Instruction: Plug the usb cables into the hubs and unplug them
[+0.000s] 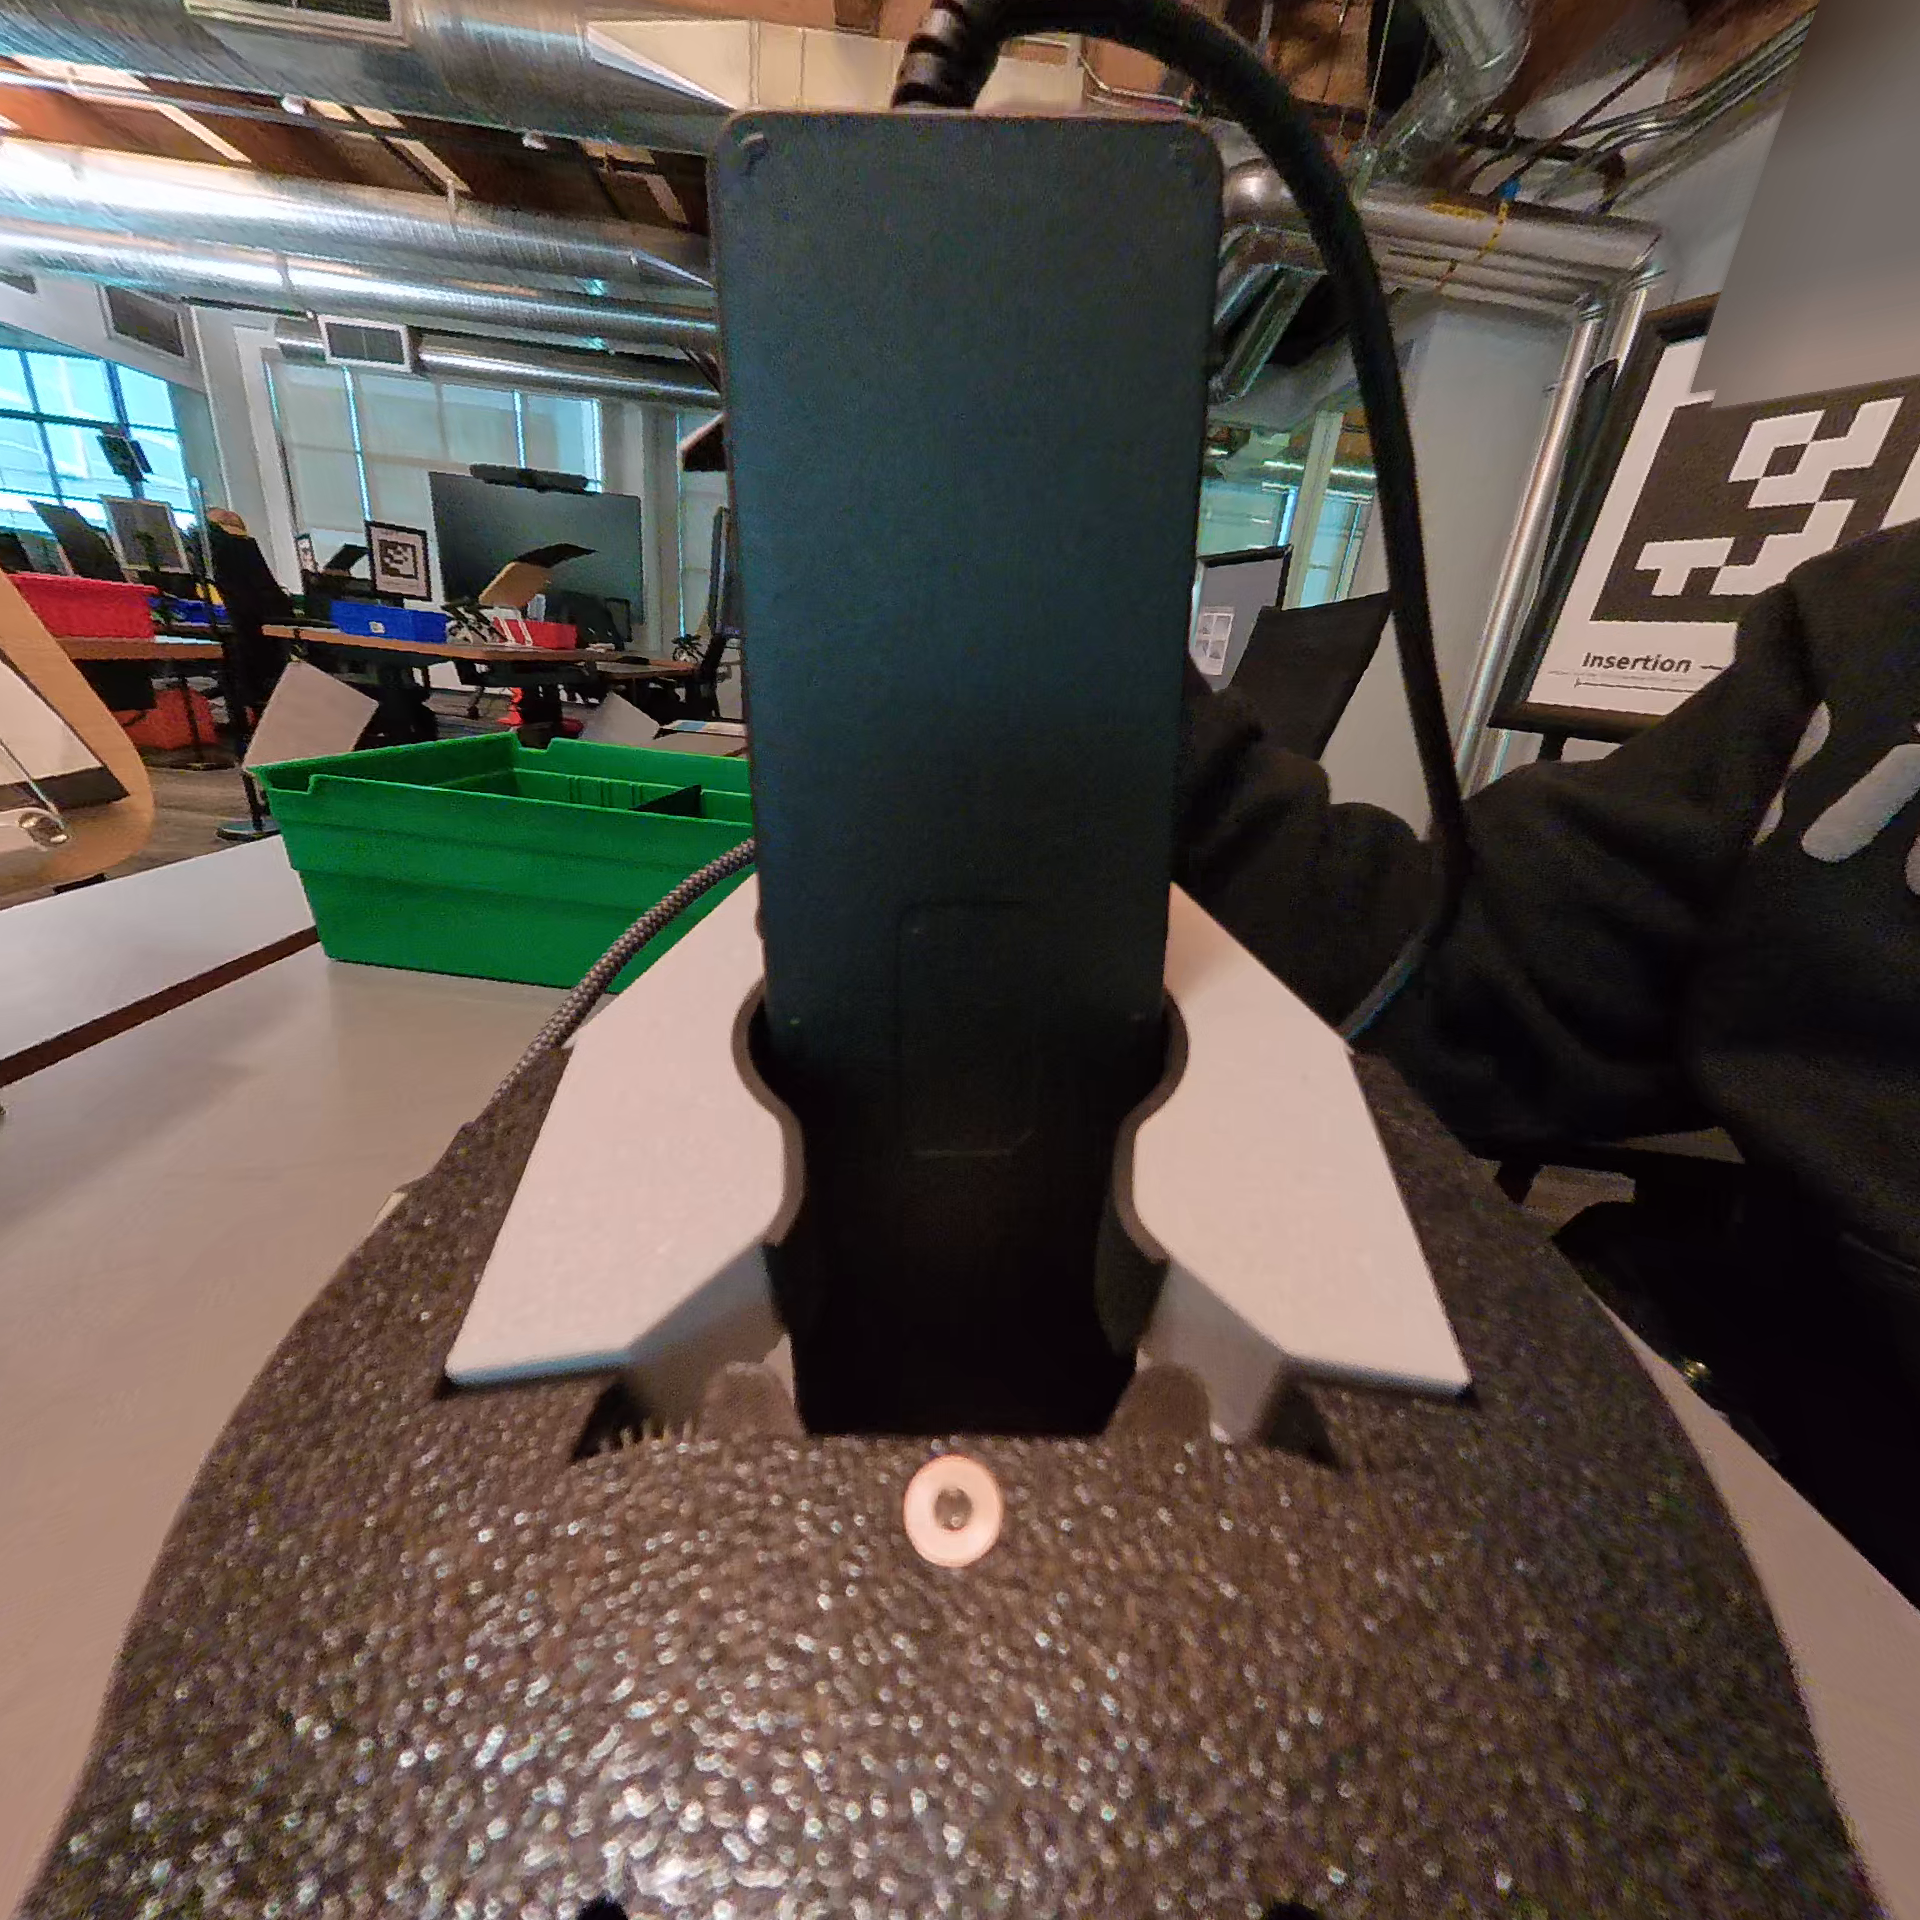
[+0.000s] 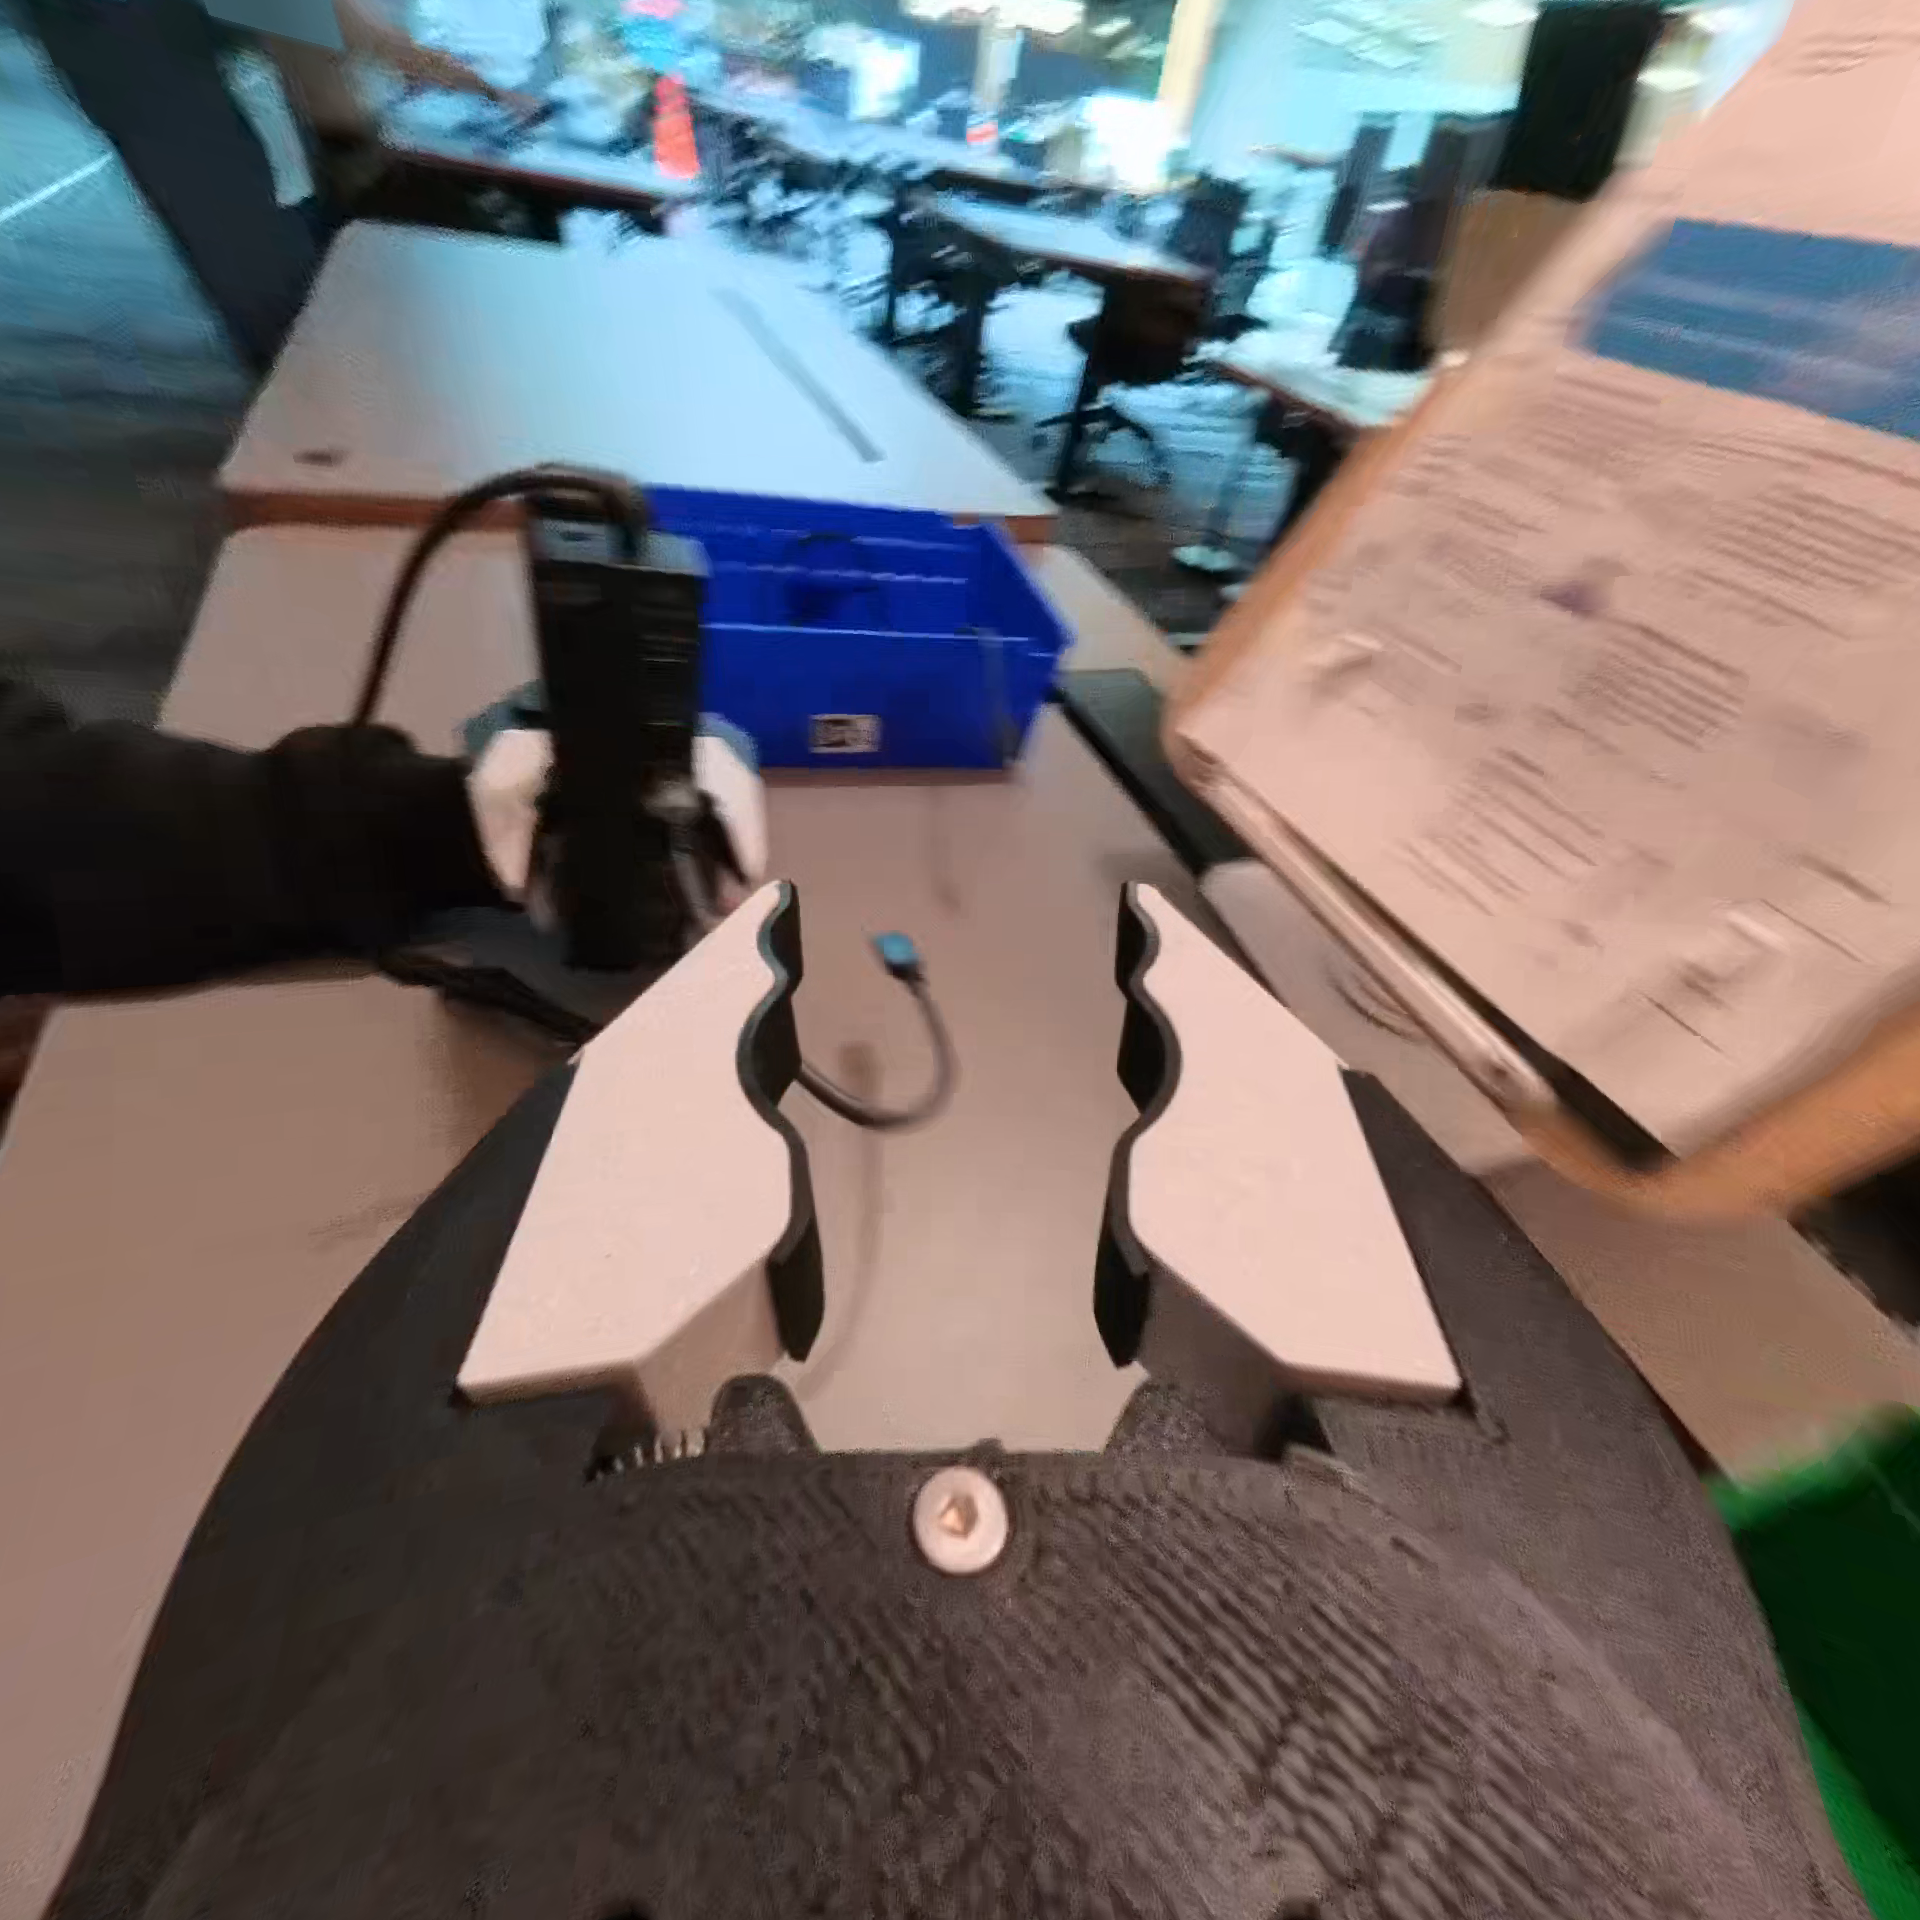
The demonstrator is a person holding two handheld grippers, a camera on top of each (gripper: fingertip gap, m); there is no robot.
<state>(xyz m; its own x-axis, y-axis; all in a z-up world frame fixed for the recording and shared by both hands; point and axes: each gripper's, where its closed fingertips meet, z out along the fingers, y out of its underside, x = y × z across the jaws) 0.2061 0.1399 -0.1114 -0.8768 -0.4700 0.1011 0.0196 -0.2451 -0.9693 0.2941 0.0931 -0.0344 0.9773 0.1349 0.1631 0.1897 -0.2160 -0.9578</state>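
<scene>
My left gripper [image 1: 961, 1023] is shut on a black USB hub [image 1: 966, 582] and holds it upright, its own black cable [image 1: 1382, 499] looping off the top to the right. A braided grey cable [image 1: 644, 935] runs behind the left finger. In the blurred right wrist view the same hub [image 2: 613, 707] stands in the left gripper [image 2: 623, 821] at the left, held by a black-gloved hand [image 2: 343, 821]. My right gripper [image 2: 961, 914] is open and empty above the table. A black USB cable with a blue plug [image 2: 896, 951] lies on the table between its fingers.
A green bin [image 1: 488, 862] stands on the grey table [image 1: 187, 1195] behind the hub. A blue bin [image 2: 883, 644] sits farther along the table. A tilted board with a printed sheet [image 2: 1579, 665] leans in at the right. A person's dark sleeve [image 1: 1662, 914] is at the right.
</scene>
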